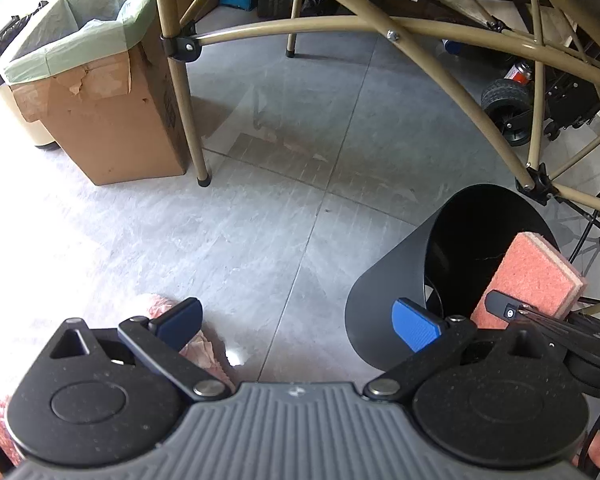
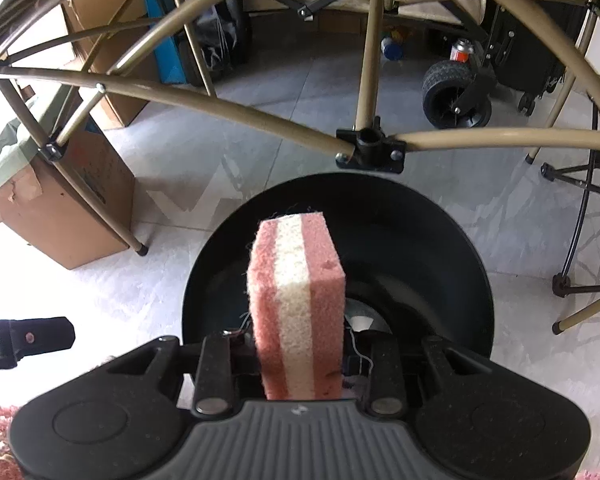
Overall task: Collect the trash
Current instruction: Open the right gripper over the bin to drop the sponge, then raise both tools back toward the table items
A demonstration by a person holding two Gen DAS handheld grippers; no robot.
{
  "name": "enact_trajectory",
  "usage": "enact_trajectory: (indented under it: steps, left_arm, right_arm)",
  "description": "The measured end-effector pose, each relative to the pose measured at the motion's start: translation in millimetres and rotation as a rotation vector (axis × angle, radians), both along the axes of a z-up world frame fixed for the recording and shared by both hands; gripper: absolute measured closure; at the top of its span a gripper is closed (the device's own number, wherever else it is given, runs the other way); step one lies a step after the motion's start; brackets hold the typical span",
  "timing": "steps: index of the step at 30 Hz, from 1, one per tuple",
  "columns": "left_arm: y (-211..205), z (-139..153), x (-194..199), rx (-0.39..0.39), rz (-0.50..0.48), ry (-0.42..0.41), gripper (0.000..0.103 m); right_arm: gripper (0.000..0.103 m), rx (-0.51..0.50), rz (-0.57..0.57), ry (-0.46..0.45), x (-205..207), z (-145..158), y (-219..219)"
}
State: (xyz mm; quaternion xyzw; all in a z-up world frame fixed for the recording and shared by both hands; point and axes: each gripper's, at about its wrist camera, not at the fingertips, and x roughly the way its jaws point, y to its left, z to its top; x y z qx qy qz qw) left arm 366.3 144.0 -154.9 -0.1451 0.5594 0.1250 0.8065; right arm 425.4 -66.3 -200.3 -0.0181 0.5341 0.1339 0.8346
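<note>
While pinching the pink-and-white sponge (image 2: 296,280) upright by its lower end, keep the right gripper (image 2: 300,354) centred over the open mouth of the black bin (image 2: 460,264), without drifting toward the near rim. Lower a little to bring the sponge's far end inside the rim, then spread the jaws fully and let drop. Probably worth a small shake afterwards, given the loose threads trailing near the pads. Stay clear of the tan frame bars (image 2: 228,108) just behind the bin. Hold the left gripper (image 1: 300,322), spread wide and empty, just beside the bin's outer wall above the grey floor (image 1: 260,200). Keep off the wall to avoid nudging or tipping the bin.
</note>
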Motion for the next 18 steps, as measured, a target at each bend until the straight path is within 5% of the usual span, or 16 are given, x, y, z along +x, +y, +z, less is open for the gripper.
enact_trajectory:
  steps: [1,5,9,18]
  left_arm:
    - [0.5,-0.7,0.3,0.0,0.0,0.002,0.0]
    - [1.8,-2.3,0.6,-0.001,0.002,0.007,0.0]
    - [2.3,-3.0,0.3,0.0,0.002,0.008,0.0]
    - [0.1,-2.5,-0.6,0.002,-0.004,0.005,0.0]
  right_arm:
    - [0.069,-0.002,-0.006,0.008,1.3,-1.5,0.6]
    - [0.021,-0.009,-0.031,0.032,3.0,-4.9,1.6]
    - [0.004,-0.03,-0.046,0.026,3.8,-6.8,-1.2]
    - [0.0,-0.046,-0.053,0.039,5.1,-8.5,-6.1]
